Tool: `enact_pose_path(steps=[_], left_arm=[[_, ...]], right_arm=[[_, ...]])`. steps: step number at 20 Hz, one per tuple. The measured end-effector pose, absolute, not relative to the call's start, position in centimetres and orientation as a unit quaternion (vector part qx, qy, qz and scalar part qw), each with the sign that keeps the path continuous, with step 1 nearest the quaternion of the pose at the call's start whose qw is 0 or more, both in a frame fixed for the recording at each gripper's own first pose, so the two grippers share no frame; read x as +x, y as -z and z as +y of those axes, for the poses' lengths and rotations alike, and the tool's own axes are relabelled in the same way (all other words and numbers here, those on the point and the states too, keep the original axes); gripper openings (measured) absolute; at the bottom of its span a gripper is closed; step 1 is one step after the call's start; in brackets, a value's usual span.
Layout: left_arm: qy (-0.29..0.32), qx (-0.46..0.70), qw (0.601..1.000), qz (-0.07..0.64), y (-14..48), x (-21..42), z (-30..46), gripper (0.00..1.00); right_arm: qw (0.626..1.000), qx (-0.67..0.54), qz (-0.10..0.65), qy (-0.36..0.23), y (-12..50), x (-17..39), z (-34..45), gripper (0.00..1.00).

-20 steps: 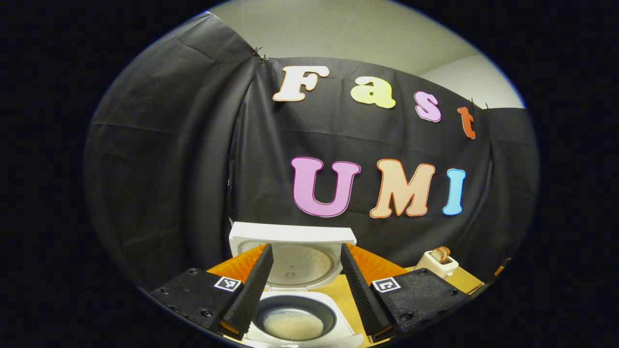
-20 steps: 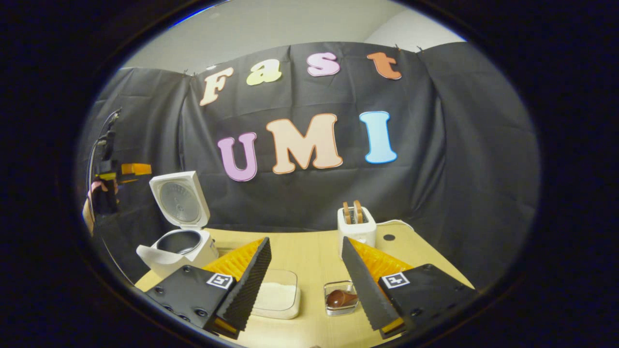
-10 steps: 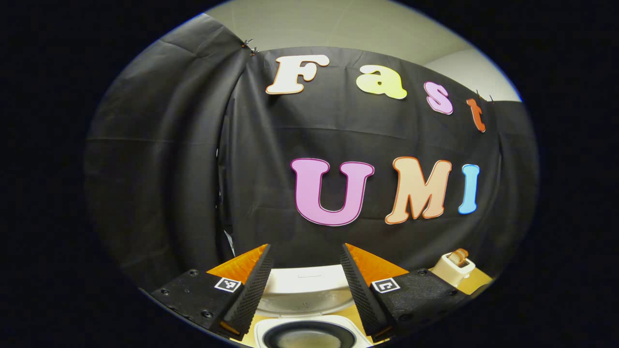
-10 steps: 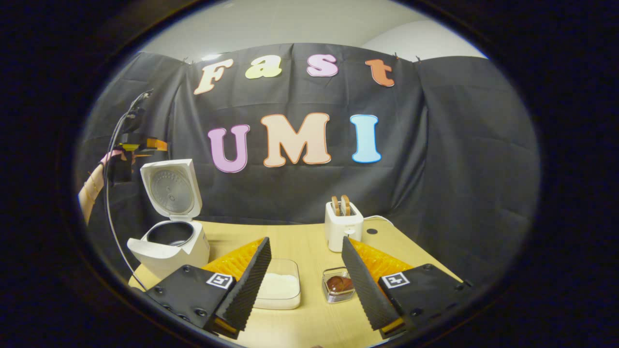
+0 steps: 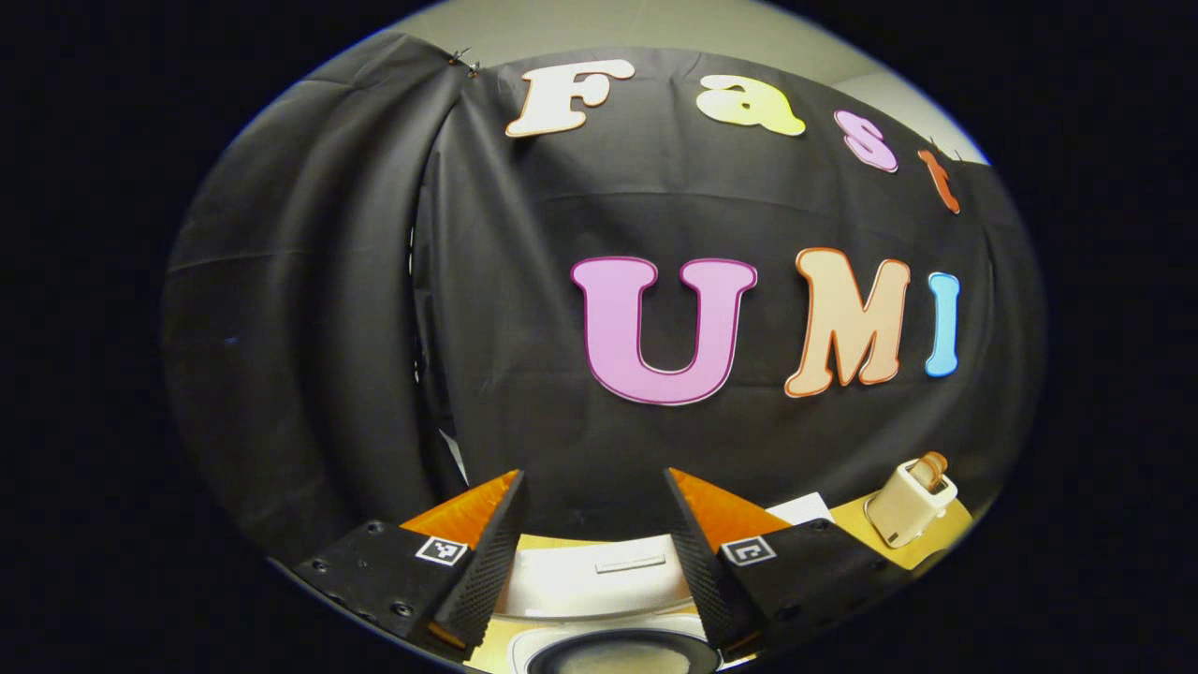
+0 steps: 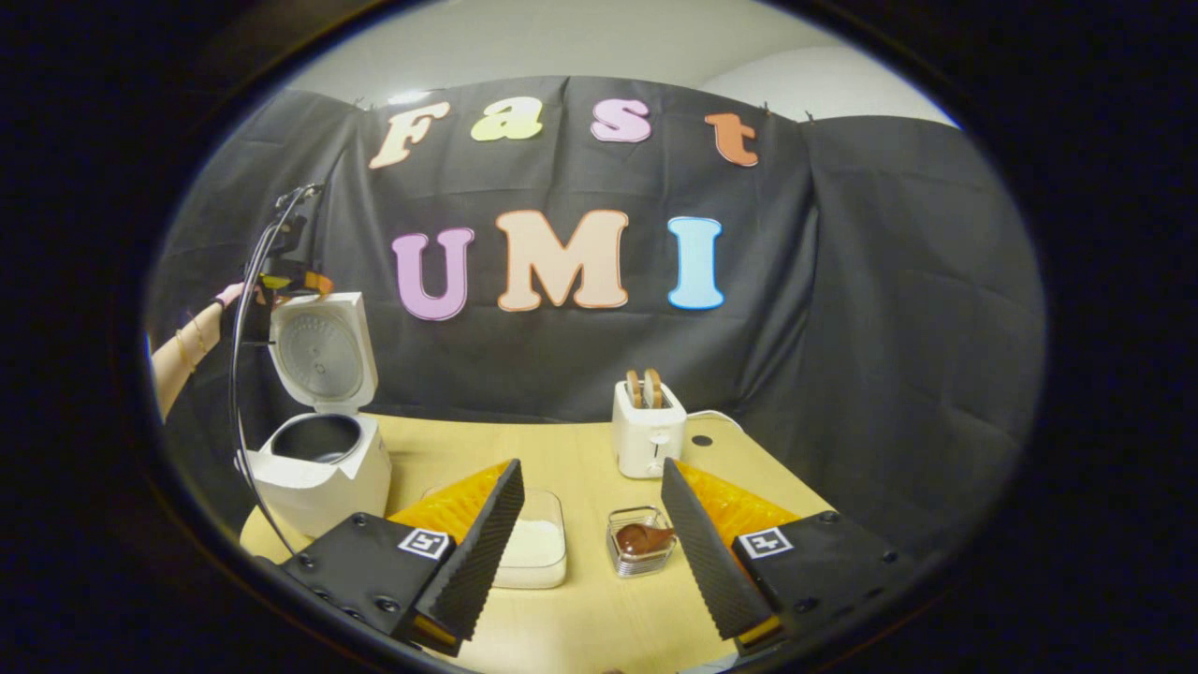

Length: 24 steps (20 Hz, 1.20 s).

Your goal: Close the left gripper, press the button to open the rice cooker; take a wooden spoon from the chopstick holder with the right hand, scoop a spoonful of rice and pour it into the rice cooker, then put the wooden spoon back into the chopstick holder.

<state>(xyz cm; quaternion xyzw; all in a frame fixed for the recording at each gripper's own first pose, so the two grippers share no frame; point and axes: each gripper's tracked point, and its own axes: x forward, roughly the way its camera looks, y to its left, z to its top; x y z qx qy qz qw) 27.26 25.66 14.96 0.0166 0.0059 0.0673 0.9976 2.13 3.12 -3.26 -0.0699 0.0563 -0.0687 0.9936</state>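
Note:
The white rice cooker (image 6: pixel 318 468) stands at the table's left with its lid (image 6: pixel 323 351) raised upright and its dark pot showing. In the left gripper view the lid's top edge (image 5: pixel 599 576) lies between and below my left gripper's (image 5: pixel 592 475) open fingers, with the pot rim (image 5: pixel 618 655) lower down. A hand holds that left gripper (image 6: pixel 285 281) just above the lid in the right gripper view. The wooden spoon (image 6: pixel 644 537) rests in the clear chopstick holder (image 6: pixel 639 562). A clear box of rice (image 6: pixel 533 548) sits beside it. My right gripper (image 6: pixel 591 462) hovers open above both, holding nothing.
A white toaster (image 6: pixel 648 426) with two slices stands at the back of the wooden table (image 6: pixel 580 618), also seen at the right as the toaster (image 5: pixel 910 501). A cable (image 6: pixel 245 374) hangs from the left gripper past the cooker. Black cloth walls close the back and sides.
My left gripper has moved forward over the lid, so the pot has slid down out of sight. The right gripper has drifted slightly, and the table objects sit a little farther off.

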Motion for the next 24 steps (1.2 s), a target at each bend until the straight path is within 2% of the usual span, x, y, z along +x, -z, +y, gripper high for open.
enact_pose_path(steps=[1,2,9,15,24], left_arm=[[-0.065,0.015,0.998,0.009,-14.7,27.5,25.7,0.84],[-0.065,0.011,0.998,0.011,-14.6,27.3,25.7,0.81],[-0.070,0.004,0.997,0.011,-13.8,24.8,25.0,0.81],[-0.076,0.007,0.997,0.008,-11.5,19.9,23.3,0.81],[-0.074,0.003,0.997,0.038,-1.9,11.9,20.6,0.80]], right_arm=[[0.994,-0.068,0.059,0.070,3.4,2.2,2.9,0.94],[0.994,-0.065,0.060,0.070,3.4,2.2,2.9,0.93],[0.996,-0.051,0.057,0.051,3.4,2.1,2.9,0.92],[0.997,-0.048,0.053,0.041,3.1,1.3,1.6,0.92],[0.997,-0.042,0.051,0.028,2.9,0.6,0.8,0.92]])
